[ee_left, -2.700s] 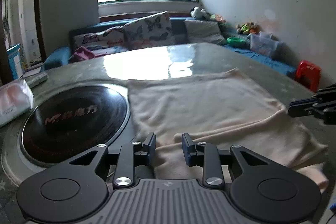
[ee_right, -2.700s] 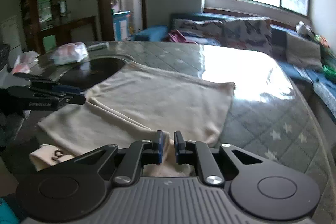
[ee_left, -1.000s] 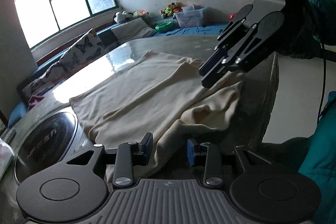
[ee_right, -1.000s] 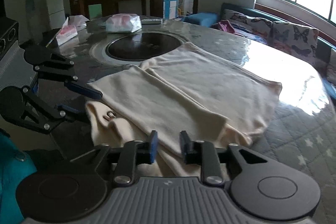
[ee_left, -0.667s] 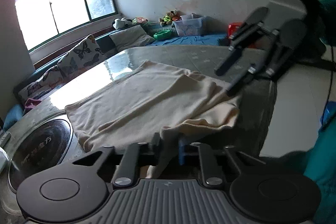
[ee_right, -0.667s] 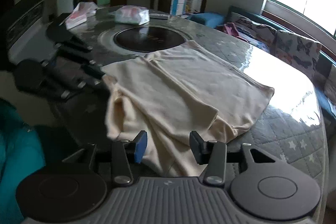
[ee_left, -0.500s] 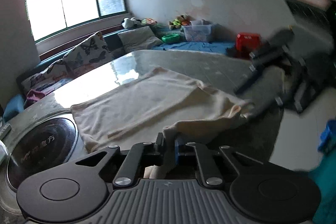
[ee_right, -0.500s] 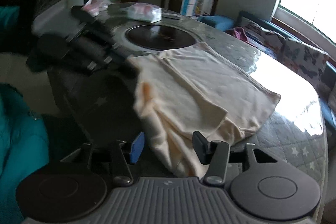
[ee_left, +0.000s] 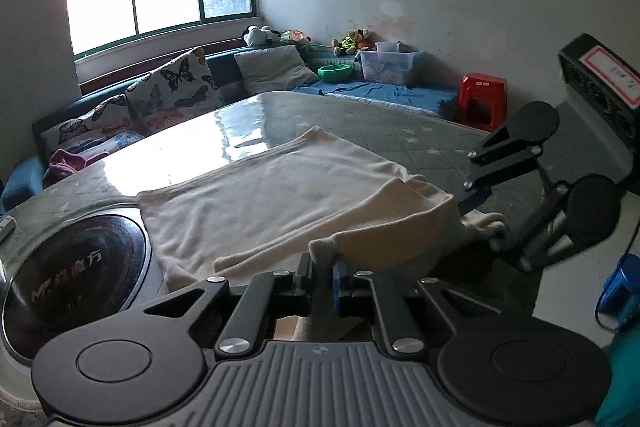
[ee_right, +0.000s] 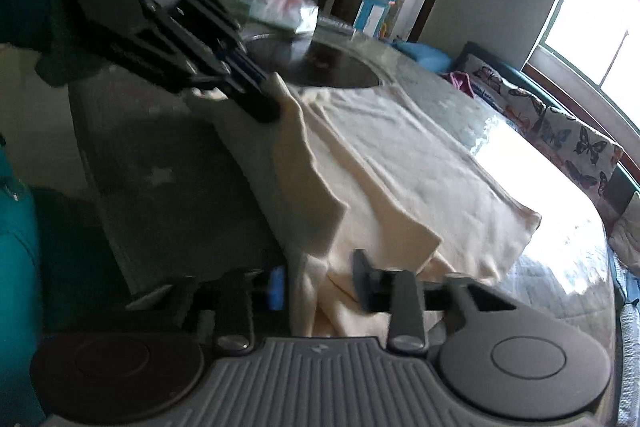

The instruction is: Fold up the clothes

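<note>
A cream garment (ee_left: pixel 280 187) lies partly folded on the grey-green table (ee_left: pixel 400 123). My left gripper (ee_left: pixel 321 277) is shut on the garment's near edge and lifts it off the table; it also shows in the right wrist view (ee_right: pixel 256 95), pinching a raised corner. My right gripper (ee_right: pixel 318 285) is open with cream cloth (ee_right: pixel 400 163) hanging between its jaws. It shows in the left wrist view (ee_left: pixel 486 215) at the garment's right corner, jaws apart around the cloth.
A round black hotplate (ee_left: pixel 68 275) is set into the table left of the garment. A tissue pack (ee_right: pixel 284 9) lies beyond it. A sofa with cushions (ee_left: pixel 172 95), a red stool (ee_left: pixel 482 99) and a storage box (ee_left: pixel 386 67) stand behind the table.
My left gripper closed on the garment's near edge and raised it. My right gripper opened wide and the cloth now hangs between its jaws.
</note>
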Tool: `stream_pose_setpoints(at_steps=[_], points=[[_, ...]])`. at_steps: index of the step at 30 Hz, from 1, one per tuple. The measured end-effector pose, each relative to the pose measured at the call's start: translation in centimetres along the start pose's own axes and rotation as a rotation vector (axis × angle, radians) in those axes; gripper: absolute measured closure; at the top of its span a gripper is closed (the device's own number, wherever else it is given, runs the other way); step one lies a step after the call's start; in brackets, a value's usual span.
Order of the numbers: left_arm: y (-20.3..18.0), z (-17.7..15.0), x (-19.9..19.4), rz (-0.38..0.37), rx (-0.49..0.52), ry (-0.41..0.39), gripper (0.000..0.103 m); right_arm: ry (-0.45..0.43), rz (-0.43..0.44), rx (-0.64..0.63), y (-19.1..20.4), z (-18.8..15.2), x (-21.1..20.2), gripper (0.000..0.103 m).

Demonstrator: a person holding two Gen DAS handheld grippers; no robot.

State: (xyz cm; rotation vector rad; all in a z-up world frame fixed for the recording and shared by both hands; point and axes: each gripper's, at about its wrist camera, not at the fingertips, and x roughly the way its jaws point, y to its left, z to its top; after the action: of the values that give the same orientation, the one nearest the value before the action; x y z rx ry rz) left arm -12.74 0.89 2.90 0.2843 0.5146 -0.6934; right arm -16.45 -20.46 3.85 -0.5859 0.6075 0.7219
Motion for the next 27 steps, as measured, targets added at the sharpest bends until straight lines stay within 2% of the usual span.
stream_pose_setpoints(at_steps=[2, 6, 13, 16, 22, 23, 27], points=[[-0.2, -0.4, -0.3, 0.003, 0.013, 0.002, 0.087, 0.000, 0.007, 0.018, -0.1, 0.1, 0.0, 0.088], [-0.8, -1.6, -0.9, 0.016, 0.054, 0.014, 0.080, 0.000, 0.018, 0.063, -0.6, 0.4, -0.1, 0.092], [-0.6, -3.3, -1.4, 0.049, 0.072, 0.045, 0.076, -0.022, 0.028, 0.163, -2.1, 1.2, -0.6, 0.094], [-0.9, -3.7, -1.3, 0.051, 0.101, 0.056, 0.067, -0.035, 0.026, 0.196, -2.7, 1.5, -0.8, 0.094], [-1.6, -4.6, -1.0, 0.075, 0.187, 0.066, 0.067, -0.057, 0.017, 0.235, -3.2, 1.9, -0.9, 0.095], [-1.6, -4.6, -1.0, 0.080, 0.194, 0.064, 0.070, -0.060, 0.015, 0.238, -3.2, 1.9, -1.0, 0.095], [-1.0, -4.3, -1.0, 0.086, 0.175, 0.052, 0.093, -0.073, 0.010, 0.249, -3.2, 1.9, -1.1, 0.096]])
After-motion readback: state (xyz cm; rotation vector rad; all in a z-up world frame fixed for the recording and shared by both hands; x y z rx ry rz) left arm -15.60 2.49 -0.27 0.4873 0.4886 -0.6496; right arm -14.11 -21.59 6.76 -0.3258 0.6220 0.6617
